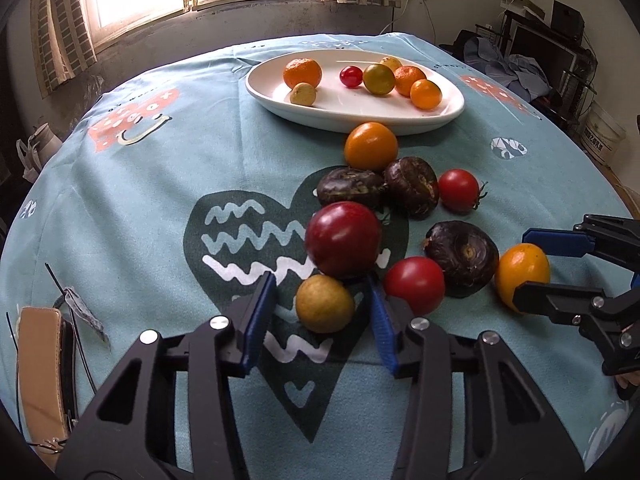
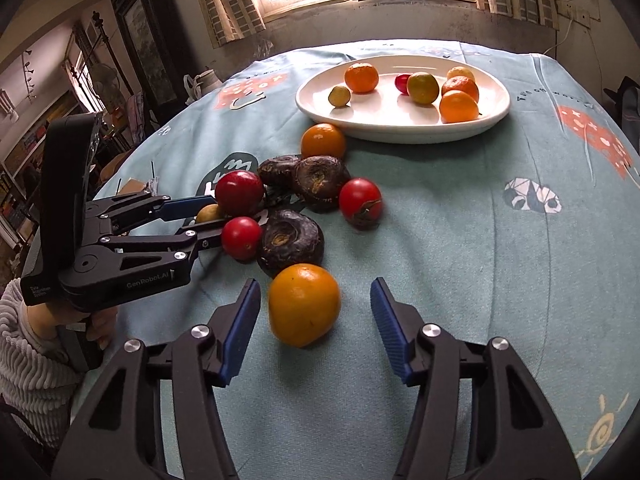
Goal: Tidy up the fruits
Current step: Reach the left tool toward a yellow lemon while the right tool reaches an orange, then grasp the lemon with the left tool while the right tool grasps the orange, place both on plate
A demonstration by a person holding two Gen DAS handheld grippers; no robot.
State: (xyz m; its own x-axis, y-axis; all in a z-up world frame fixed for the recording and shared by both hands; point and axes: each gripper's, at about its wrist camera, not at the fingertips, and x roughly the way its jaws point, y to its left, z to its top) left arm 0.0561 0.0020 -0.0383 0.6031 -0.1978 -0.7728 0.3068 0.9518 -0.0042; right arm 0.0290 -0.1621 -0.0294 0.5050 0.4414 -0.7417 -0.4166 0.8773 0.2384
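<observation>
A white oval plate (image 1: 448, 110) (image 2: 496, 116) at the far side holds several small oranges and tomatoes. Loose fruit lies on the blue tablecloth: dark water chestnuts (image 1: 462, 254) (image 2: 290, 238), red tomatoes (image 1: 343, 240) (image 2: 239, 193) and oranges (image 1: 371, 146). My left gripper (image 1: 323, 280) is open around a small yellow-green fruit (image 1: 325, 303) (image 2: 209, 213), fingers apart from it. My right gripper (image 2: 316, 292) is open around an orange fruit (image 2: 304, 304) (image 1: 522, 274), not touching it.
The round table's edge curves near both sides. A tan object (image 1: 40, 364) and black wires lie at the left edge. The right gripper (image 1: 544, 268) shows at the left view's right; the left gripper (image 2: 200, 214) shows at the right view's left.
</observation>
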